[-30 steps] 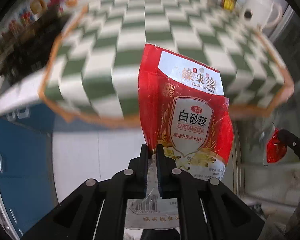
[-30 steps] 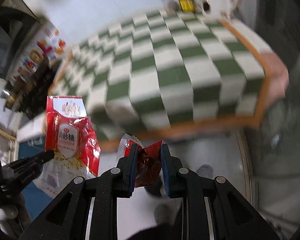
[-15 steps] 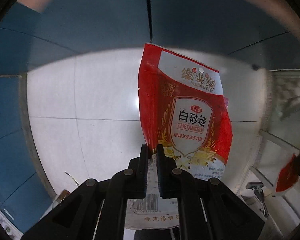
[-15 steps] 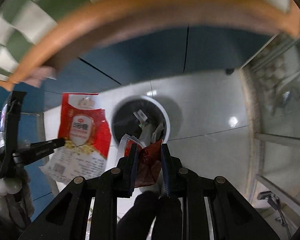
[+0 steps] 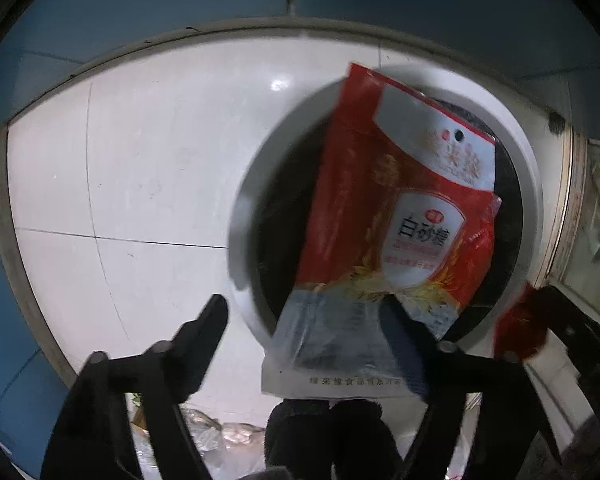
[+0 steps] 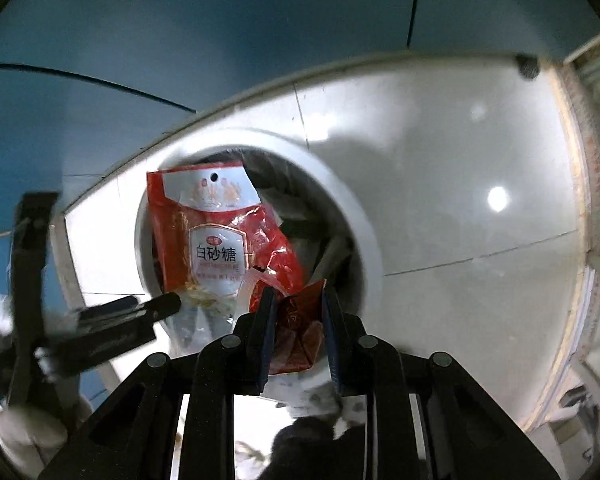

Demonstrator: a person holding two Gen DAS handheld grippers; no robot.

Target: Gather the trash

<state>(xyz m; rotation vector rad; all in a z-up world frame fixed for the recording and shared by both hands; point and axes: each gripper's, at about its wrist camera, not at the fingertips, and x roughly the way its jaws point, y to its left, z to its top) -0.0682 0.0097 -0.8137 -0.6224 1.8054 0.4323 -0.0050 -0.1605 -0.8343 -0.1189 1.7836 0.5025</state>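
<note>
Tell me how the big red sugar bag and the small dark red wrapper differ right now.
The sugar bag is larger, bright red with a white label; the wrapper is smaller, darker and crumpled. The bag hangs free over the white bin, between the spread fingers of the open left claw; the wrapper sits pinched in the right claw. Both are red packaging above the bin.

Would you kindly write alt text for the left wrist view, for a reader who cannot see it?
The left gripper is open, and a large red sugar bag hangs blurred over the dark mouth of a round white trash bin. At the right edge, the right gripper holds a small red wrapper. White floor tiles and blue panels surround the bin.
</note>
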